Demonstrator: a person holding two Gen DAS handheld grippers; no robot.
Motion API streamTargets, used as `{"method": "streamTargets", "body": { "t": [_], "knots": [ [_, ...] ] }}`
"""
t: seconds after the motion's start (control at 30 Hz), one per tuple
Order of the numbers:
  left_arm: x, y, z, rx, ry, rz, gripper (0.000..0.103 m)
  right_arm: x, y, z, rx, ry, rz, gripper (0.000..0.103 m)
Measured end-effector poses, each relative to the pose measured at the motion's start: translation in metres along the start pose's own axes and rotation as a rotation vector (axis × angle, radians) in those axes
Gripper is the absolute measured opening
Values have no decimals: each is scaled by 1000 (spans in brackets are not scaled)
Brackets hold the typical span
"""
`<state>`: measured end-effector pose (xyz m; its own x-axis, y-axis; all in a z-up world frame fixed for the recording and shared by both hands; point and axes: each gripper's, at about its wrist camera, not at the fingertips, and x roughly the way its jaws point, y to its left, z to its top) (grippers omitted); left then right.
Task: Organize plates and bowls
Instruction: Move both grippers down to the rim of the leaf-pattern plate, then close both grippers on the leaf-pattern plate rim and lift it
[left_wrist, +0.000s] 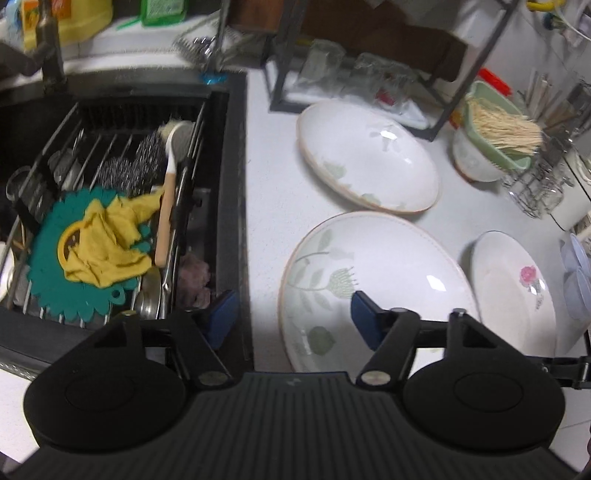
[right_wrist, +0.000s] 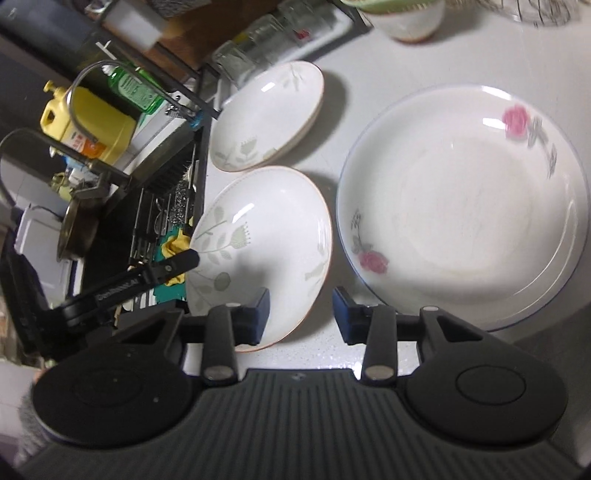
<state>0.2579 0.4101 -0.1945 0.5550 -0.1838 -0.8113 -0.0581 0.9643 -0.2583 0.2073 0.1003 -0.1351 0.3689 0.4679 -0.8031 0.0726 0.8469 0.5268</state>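
Three dishes lie on the white counter (left_wrist: 273, 177), all to the right of the sink (left_wrist: 236, 206), which I take as the landmark. Nearest to the sink edge is the near leaf-pattern plate (left_wrist: 373, 284). Further back from the sink front is the far leaf-pattern plate (left_wrist: 365, 155). The rose plate (right_wrist: 461, 206) is the farthest from the sink, just beside the near leaf-pattern plate; whether their rims touch I cannot tell.

The left gripper (left_wrist: 295, 317) has its jaws wide apart and holds nothing; it hovers over the counter strip between the sink edge and the near plate. The right gripper (right_wrist: 301, 314) also has its jaws apart and empty, above the gap between the near plate and the rose plate.

I judge that the step in hand is to take one plate for stacking. To do it well, one finger should go under the rim and the other over it, because a shallow plate gives little to pinch. The two leaf plates look alike, so they should stack together first. The glaze is likely slippery, so closing firmly before any lift is wise.
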Motion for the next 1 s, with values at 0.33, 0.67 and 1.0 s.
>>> {"method": "streamTargets", "body": {
  "t": [0.33,0.67,1.0],
  "knots": [
    [25,15,-3,-34,-5,-64,36,26,-4,2,46,30,-3,23],
    [33,9,5,26,-26,-105,20,44,-10,9,23,17,-29,17],
    [21,19,18,-44,2,-179,20,40,1,15,-33,4,-37,18]
  ]
}}
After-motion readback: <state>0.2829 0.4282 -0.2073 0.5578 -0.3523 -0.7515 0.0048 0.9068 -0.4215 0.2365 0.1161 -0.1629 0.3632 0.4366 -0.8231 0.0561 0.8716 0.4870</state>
